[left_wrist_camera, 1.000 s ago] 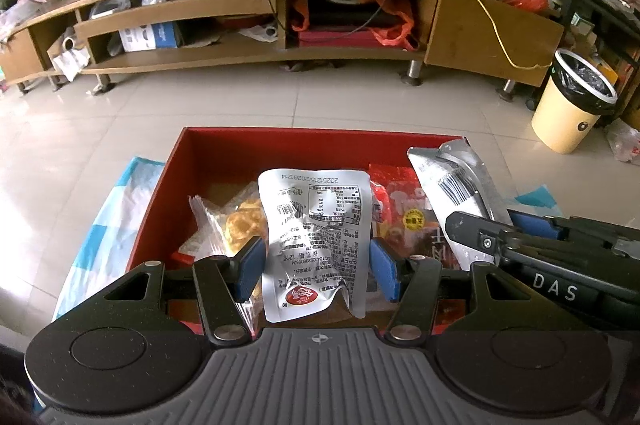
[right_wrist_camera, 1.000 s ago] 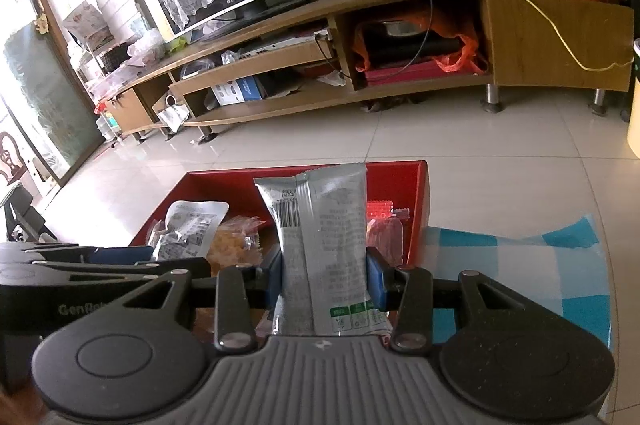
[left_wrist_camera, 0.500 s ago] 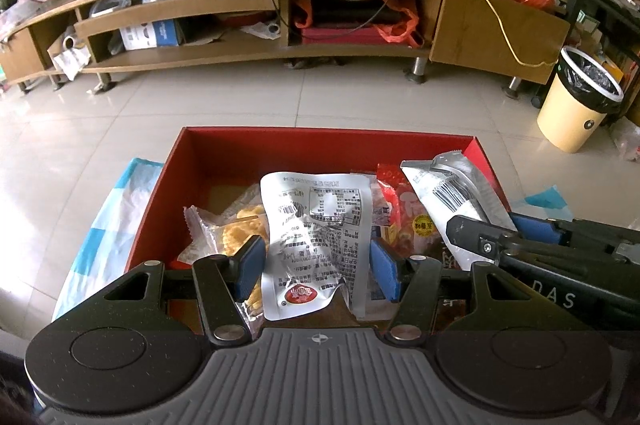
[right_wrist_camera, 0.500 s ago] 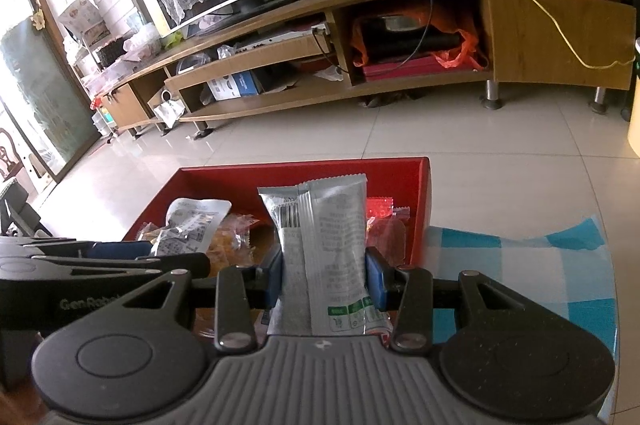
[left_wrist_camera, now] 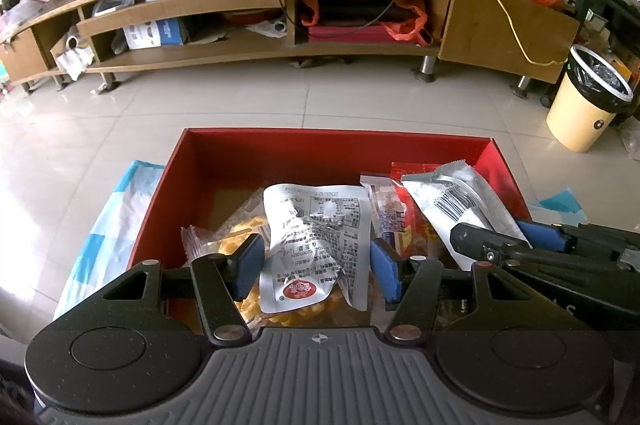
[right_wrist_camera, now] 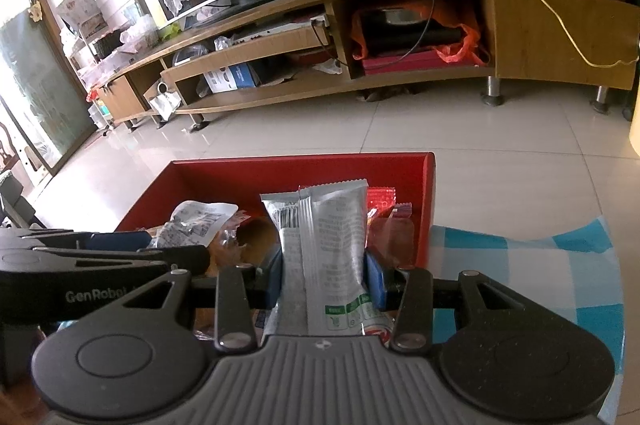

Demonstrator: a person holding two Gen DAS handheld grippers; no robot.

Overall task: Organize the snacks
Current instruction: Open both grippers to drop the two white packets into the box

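Left wrist view: mounted behind left tool, looks forward and steeply down along fingers, close over red box; TV stand across floor beyond.
Right wrist view: behind right tool, tilted down less steeply, close over same red box from its right side.
Shared: box interior, white printed packet, silver packet, checked cloth, TV stand. Each view catches other tool at edge.
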